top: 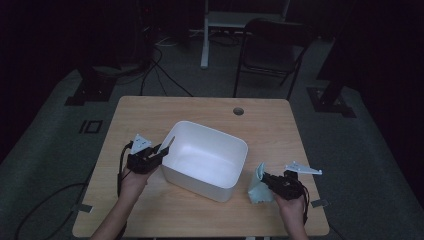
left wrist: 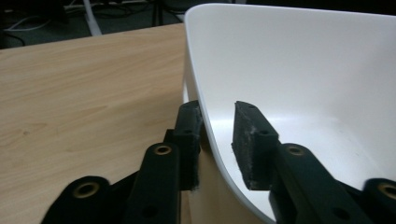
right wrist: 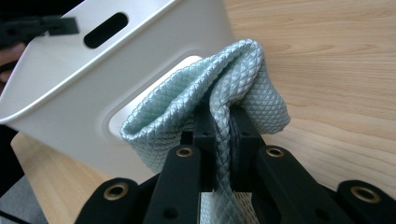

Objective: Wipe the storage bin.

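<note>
- Table (top: 150, 112): light wood top with a round hole (top: 238, 111) near its far edge.
- Tub (top: 227, 145): white plastic, rectangular with rounded corners, open side up, standing near the middle of the table; nothing lies in the part of its inside that shows; a slot handle (right wrist: 105, 30) is cut into its right end wall.
- Left hand-held gripper (left wrist: 217, 140): at the left end of the tub, its jaws straddling the rim, one pad (left wrist: 189, 135) against the outer wall, the other pad (left wrist: 252, 140) inside and a little clear of the wall; jaws part open, not clamped.
- Right hand-held gripper (right wrist: 223, 135): near the right front corner of the table, jaws pressed tight on the cloth.
- Cloth (right wrist: 243, 79): pale green, quilted diamond weave, bunched between the right jaws, held just beside the tub's right end wall.
- Folding chair (top: 272, 47): dark, on the floor beyond the table.
</note>
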A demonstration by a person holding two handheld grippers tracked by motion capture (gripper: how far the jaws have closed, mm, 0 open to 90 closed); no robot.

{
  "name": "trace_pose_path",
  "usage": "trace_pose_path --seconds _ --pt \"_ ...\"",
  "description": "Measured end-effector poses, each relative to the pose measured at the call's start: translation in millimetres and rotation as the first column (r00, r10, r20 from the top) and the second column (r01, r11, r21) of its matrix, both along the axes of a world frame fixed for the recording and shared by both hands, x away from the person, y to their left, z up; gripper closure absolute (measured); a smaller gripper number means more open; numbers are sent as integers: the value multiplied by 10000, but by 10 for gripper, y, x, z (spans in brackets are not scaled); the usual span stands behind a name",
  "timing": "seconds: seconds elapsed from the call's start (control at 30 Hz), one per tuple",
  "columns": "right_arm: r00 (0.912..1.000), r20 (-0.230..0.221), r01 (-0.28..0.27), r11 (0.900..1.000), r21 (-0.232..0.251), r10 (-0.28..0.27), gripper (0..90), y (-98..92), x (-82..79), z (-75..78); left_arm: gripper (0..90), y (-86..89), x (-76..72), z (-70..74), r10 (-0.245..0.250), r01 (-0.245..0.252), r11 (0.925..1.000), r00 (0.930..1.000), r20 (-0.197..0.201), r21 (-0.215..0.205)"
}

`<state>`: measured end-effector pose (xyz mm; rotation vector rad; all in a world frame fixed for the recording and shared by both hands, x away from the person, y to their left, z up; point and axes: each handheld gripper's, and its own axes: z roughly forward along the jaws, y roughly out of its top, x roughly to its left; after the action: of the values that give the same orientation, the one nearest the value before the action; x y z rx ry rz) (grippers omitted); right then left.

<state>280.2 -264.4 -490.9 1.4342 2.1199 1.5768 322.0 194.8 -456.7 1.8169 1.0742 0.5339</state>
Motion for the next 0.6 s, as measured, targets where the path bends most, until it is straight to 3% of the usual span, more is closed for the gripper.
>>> trace_pose_path --seconds 0.27,0.6 --pt "9998 -31 186 9997 166 -186 836 -74 16 -17 561 14 -228 11 -405 405 9992 9992 -34 0" --pt "9997 -96 206 9996 174 -205 835 -95 20 -36 475 33 -503 0 -597 597 9981 9982 -24 -152"
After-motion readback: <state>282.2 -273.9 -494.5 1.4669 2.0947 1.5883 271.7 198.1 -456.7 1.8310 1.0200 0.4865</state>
